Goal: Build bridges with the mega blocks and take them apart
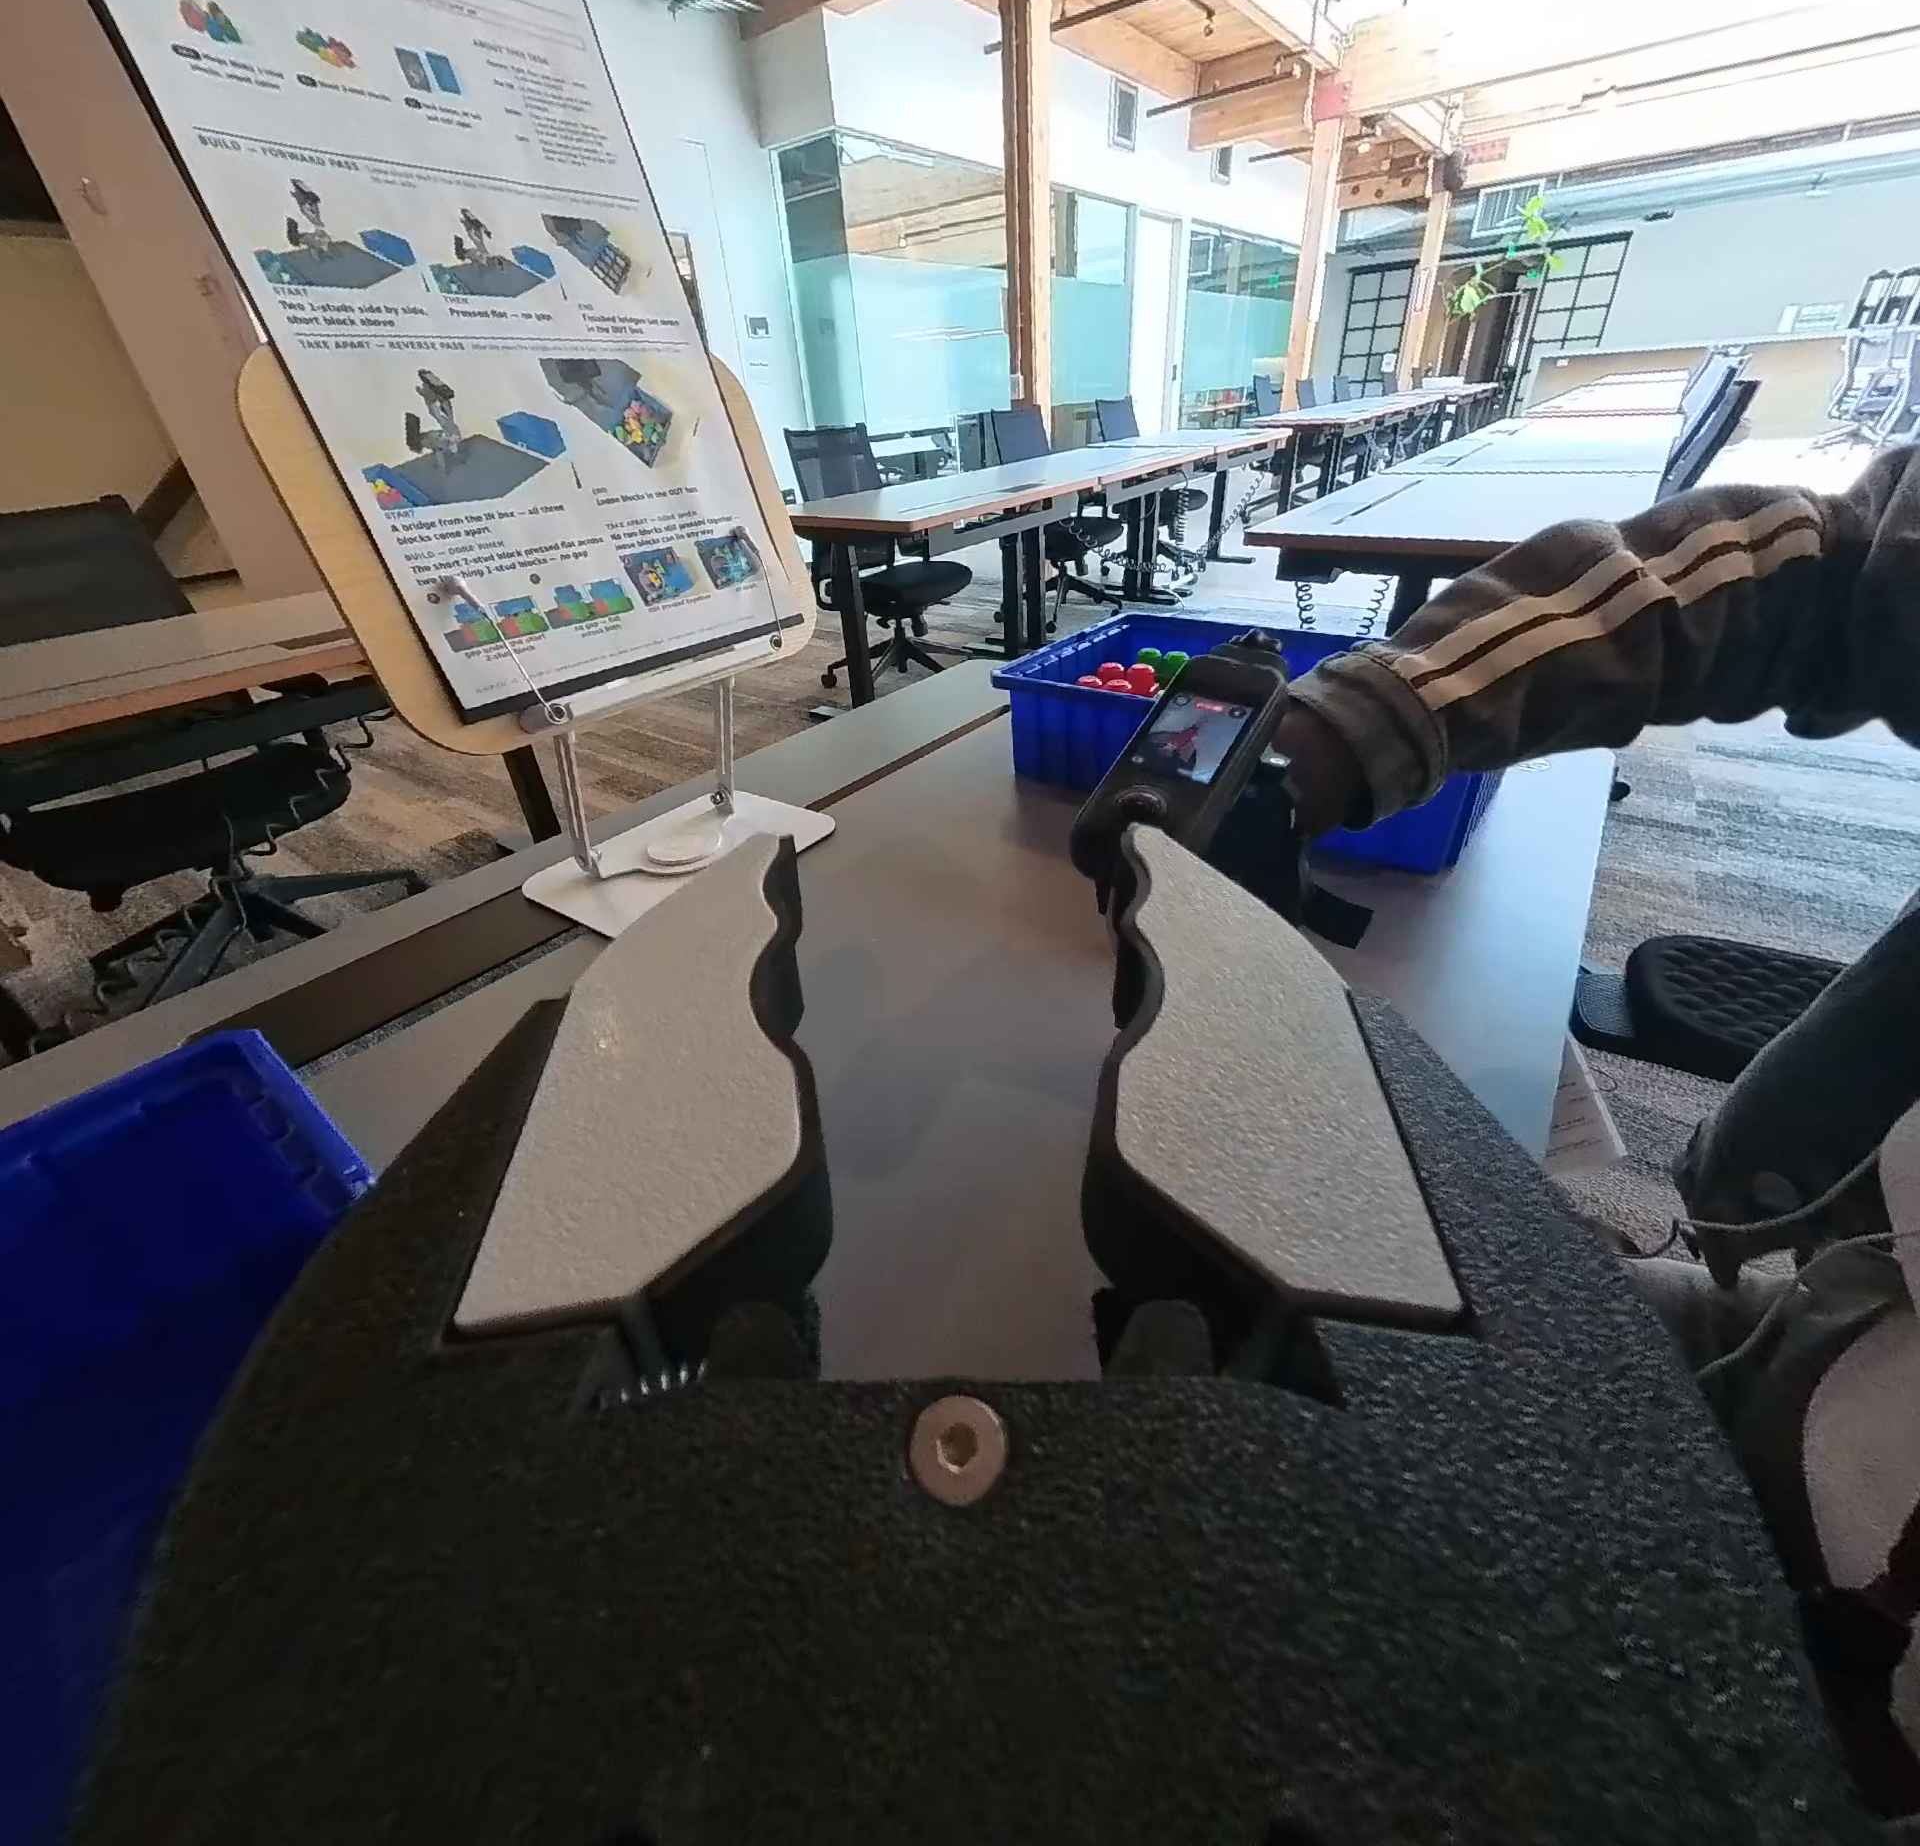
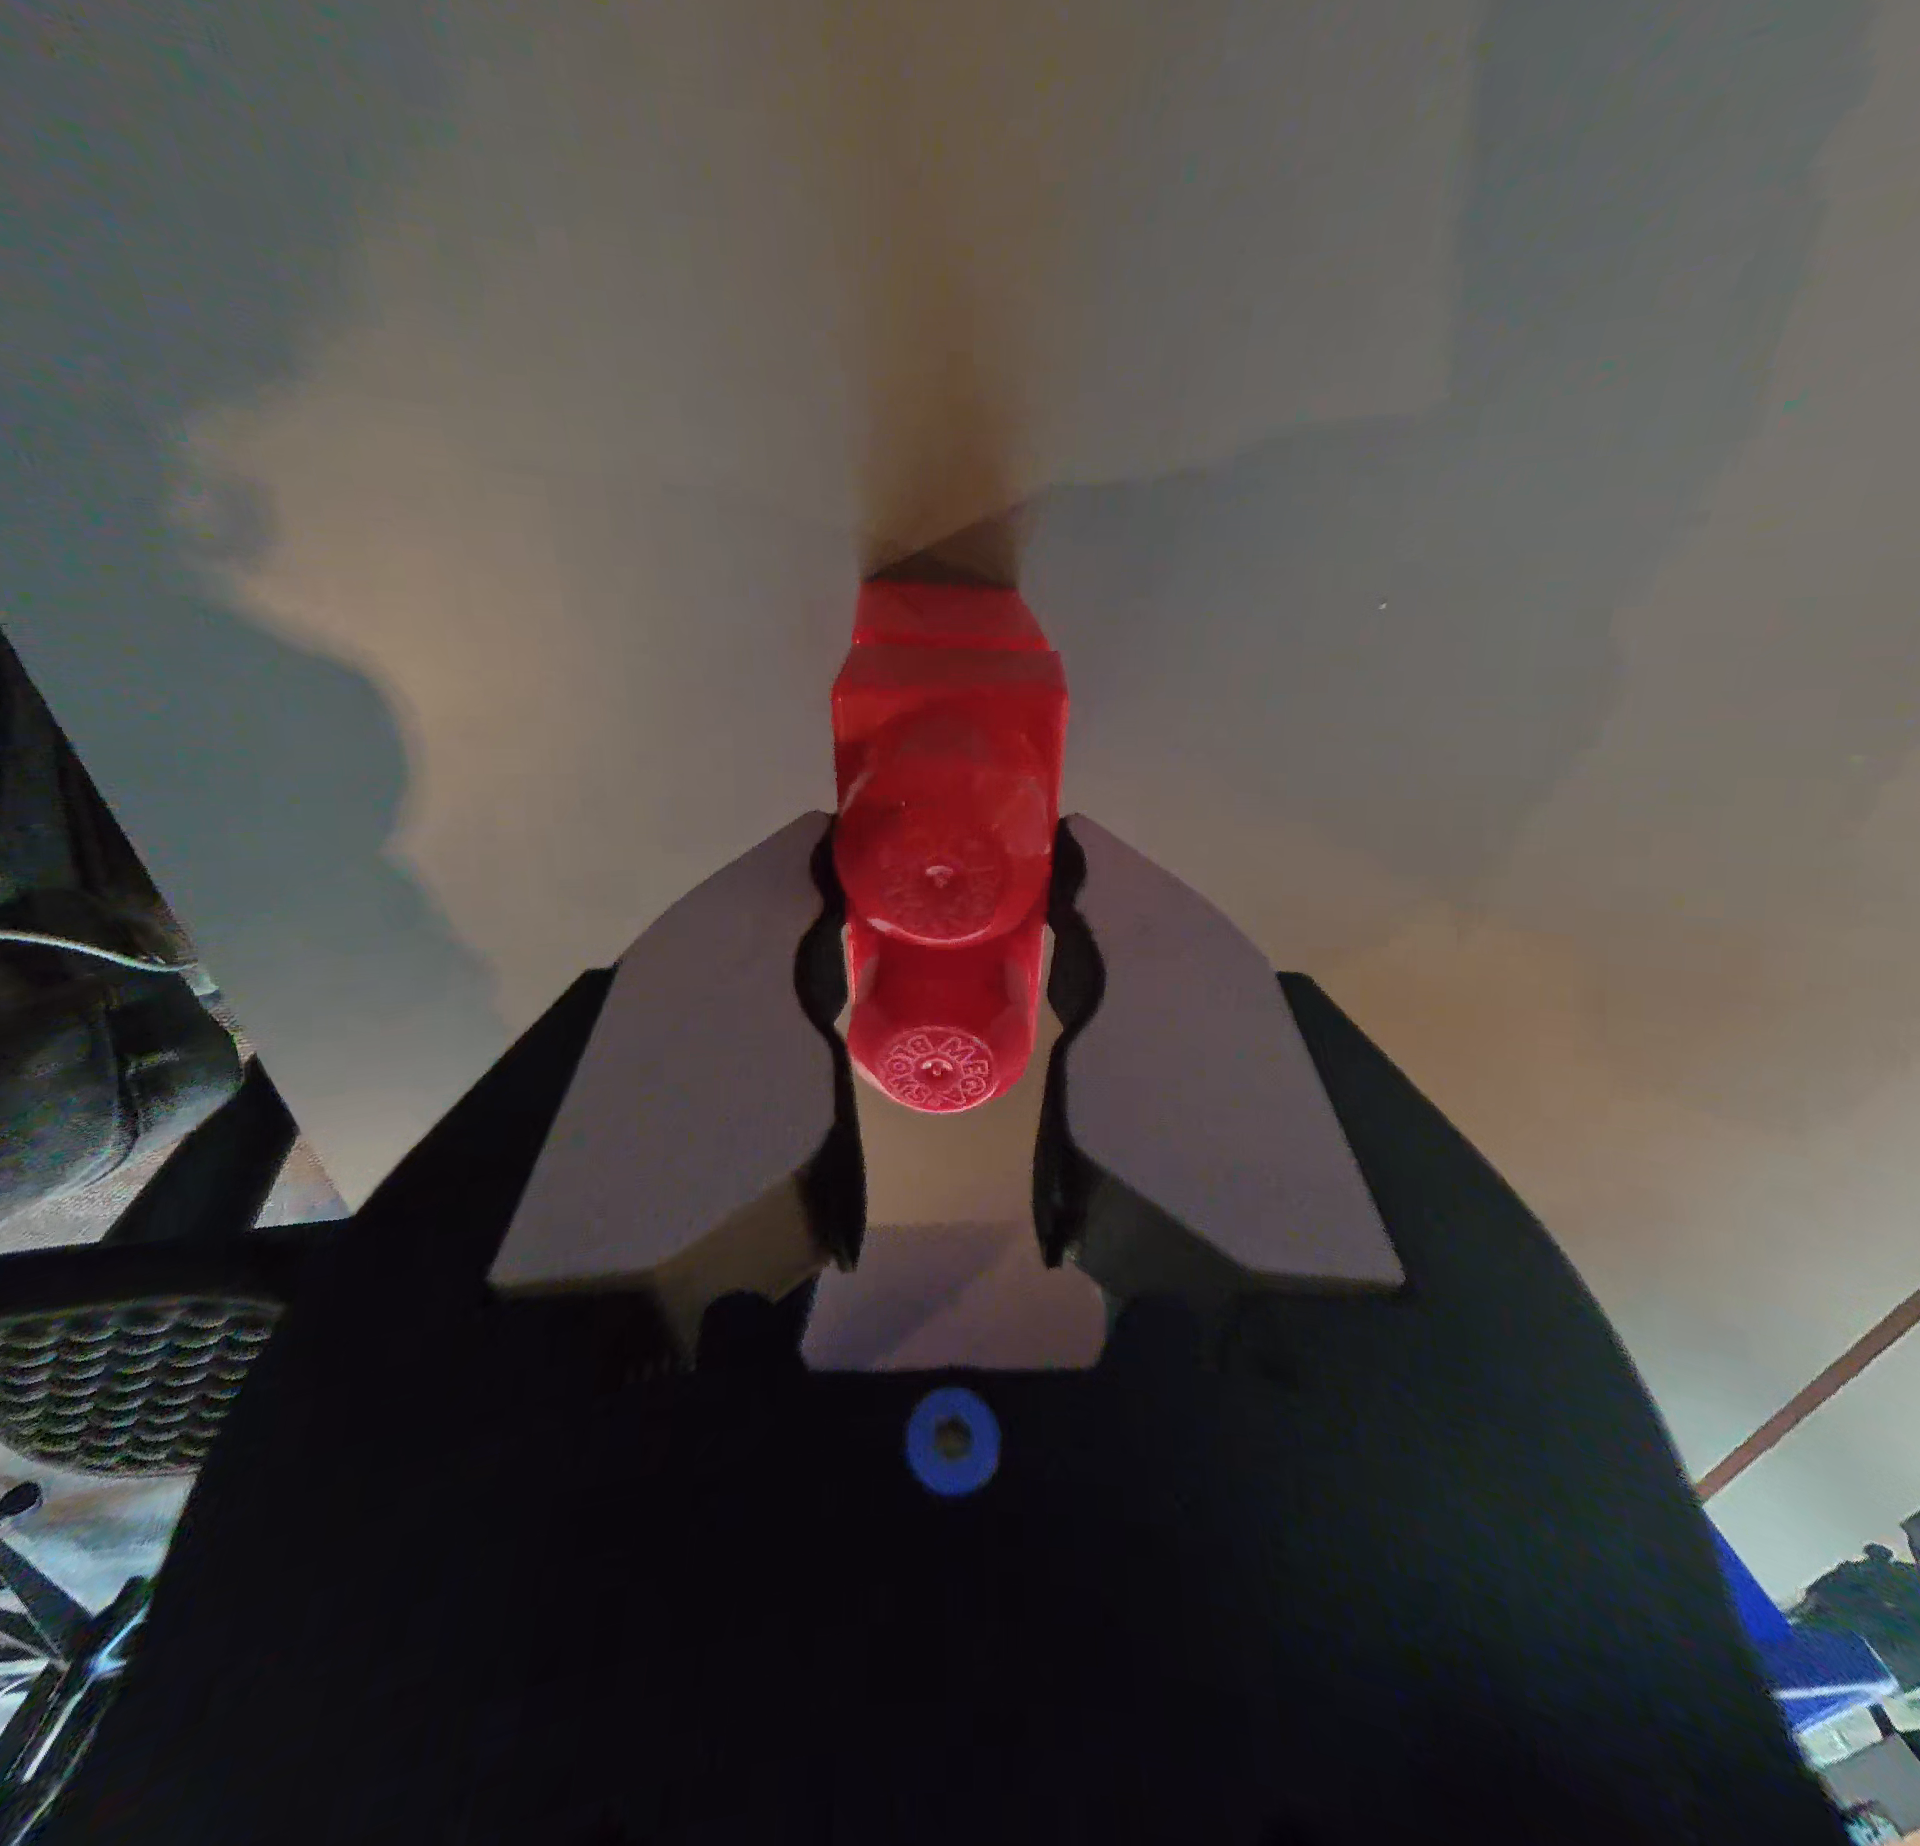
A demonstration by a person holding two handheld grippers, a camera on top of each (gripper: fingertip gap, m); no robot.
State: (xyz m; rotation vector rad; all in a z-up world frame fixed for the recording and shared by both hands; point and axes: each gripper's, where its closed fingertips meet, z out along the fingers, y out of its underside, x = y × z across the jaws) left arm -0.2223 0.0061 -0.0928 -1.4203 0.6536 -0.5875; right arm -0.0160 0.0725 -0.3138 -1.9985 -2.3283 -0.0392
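Note:
My left gripper [image 1: 956,897] is open and empty, held low over the dark table [image 1: 935,1069]. In the right wrist view, my right gripper [image 2: 945,851] is shut on a red two-stud block [image 2: 951,757], its studs facing the camera and its far end close to or touching the table top [image 2: 623,342]. The right gripper's body with its camera [image 1: 1184,747] shows in the left wrist view, held by a hand in a striped sleeve [image 1: 1558,622], in front of a blue bin [image 1: 1070,716] holding red and green blocks [image 1: 1132,669].
A second blue bin [image 1: 125,1277] sits at the near left. An instruction sheet on a wooden stand [image 1: 468,342] stands at the table's far left. Office desks and chairs [image 1: 1091,508] lie beyond. A black chair [image 1: 1714,996] is at the right. Left tips to right tips: about 30 cm.

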